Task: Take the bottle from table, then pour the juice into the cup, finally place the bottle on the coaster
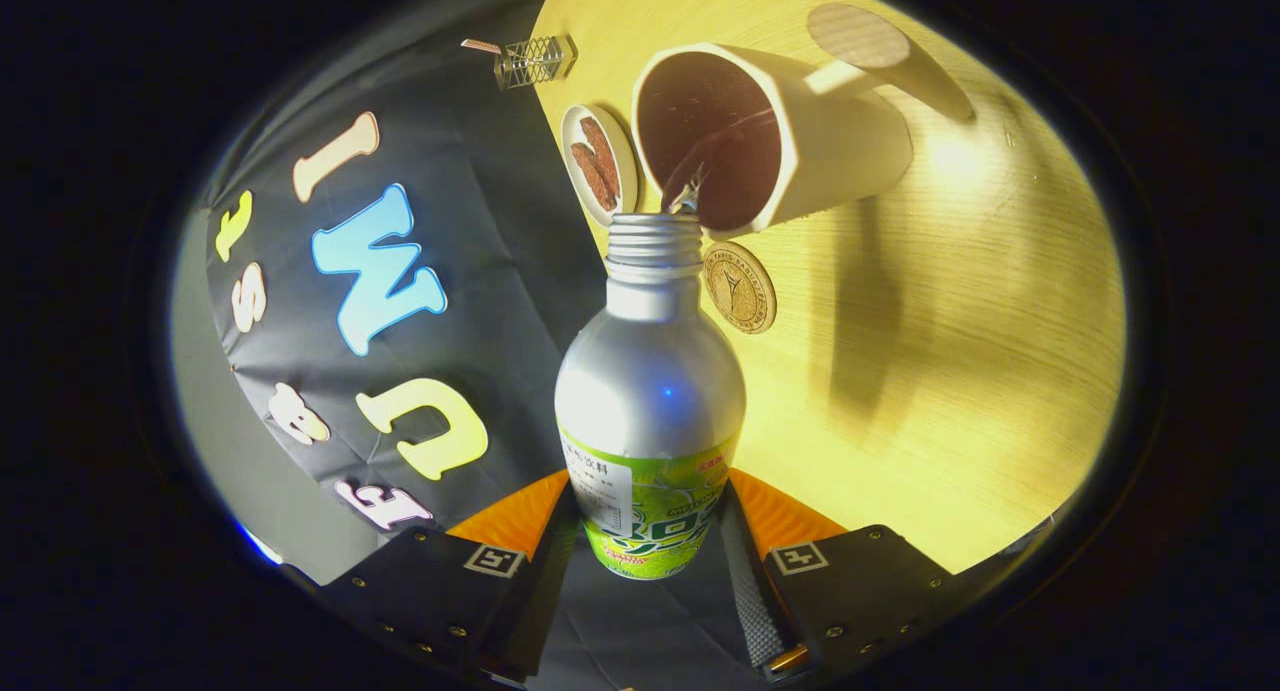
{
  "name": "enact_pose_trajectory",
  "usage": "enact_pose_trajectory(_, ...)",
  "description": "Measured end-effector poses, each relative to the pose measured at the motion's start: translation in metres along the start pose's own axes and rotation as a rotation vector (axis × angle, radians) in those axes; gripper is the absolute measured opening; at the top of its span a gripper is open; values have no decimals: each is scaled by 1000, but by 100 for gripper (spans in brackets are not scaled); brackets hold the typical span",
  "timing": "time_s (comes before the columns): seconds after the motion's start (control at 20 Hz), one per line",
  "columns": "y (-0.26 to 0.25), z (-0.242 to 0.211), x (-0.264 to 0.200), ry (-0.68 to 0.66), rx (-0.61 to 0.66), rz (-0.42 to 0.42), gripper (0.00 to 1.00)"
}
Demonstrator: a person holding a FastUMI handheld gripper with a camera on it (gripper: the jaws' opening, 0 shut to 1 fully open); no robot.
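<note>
My gripper is shut on a silver bottle with a green label, both fingers pressing its lower body. The whole view is rolled over, so the bottle is tipped. Its open threaded neck is at the rim of a white cup, and a thin stream of liquid runs from the mouth into the cup's dark inside. A round brown coaster lies on the wooden table just beside the bottle's neck, below the cup.
A small white dish holding brown pieces sits next to the cup. A little wire-frame object stands at the table's edge beyond it. The cup's handle juts toward the far side.
</note>
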State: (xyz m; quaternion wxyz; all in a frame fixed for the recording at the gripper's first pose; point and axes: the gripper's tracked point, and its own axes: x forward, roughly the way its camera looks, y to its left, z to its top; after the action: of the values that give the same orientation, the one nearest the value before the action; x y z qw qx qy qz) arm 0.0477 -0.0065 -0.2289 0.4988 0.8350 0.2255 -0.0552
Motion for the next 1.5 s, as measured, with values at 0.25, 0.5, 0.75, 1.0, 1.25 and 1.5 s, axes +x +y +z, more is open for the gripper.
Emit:
enact_pose_trajectory(0.25, 9, 2, -3, -5, 40, 17, 74)
enact_pose_trajectory(0.5, 17, 4, -6, -5, 80, 33, 74)
enact_pose_trajectory(0.75, 24, 0, -6, 10, 121, 43, 74)
enact_pose_trajectory(1.0, 28, -5, -7, 27, 167, 47, 74)
enact_pose_trajectory(1.25, 39, -4, -9, 30, 199, 72, 74)
enact_pose_trajectory(1.5, 46, -2, -12, 28, 233, 89, 74)
